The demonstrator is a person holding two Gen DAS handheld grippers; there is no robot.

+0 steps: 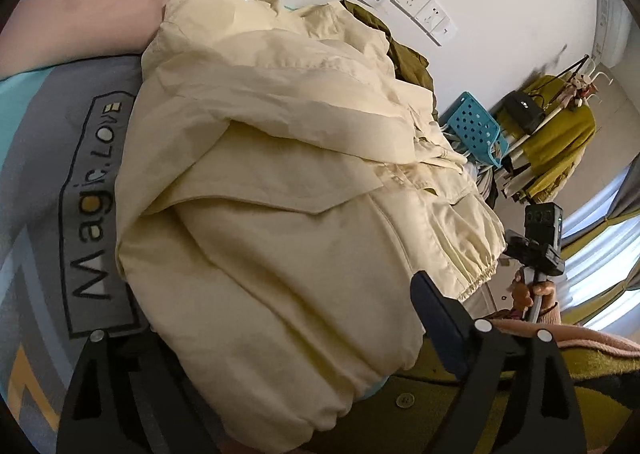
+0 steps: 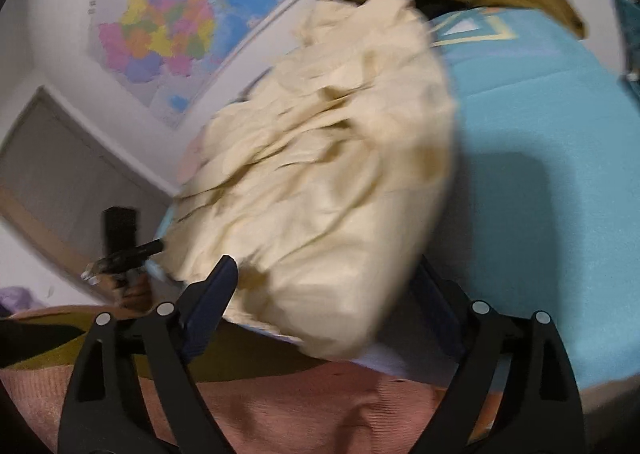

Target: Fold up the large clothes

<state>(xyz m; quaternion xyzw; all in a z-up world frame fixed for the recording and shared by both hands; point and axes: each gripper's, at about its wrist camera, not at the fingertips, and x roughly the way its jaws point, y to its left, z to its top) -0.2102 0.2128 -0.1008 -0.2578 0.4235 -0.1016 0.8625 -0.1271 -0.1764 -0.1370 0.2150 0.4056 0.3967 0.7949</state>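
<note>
On the blue bedsheet (image 2: 540,126) the cream jacket (image 1: 288,190) lay bundled, folded over itself. My left gripper (image 1: 280,350) and right gripper (image 2: 332,294) stood wide apart beside its near edge, gripping nothing, seemingly placed for the next fold.

The left tool (image 1: 280,338) stands with its jaws spread wide and tips downward, nothing pinched between its pads. The right tool (image 2: 328,294) is also spread wide, angled less steeply, its dark blue pads (image 2: 208,306) pressing on nothing. Each tool shows in the other's camera, gripped by a bare hand: the right hand (image 1: 534,292) wraps its handle below a pink cuff, and the left hand (image 2: 134,292) grips its own handle, blurred.
</note>
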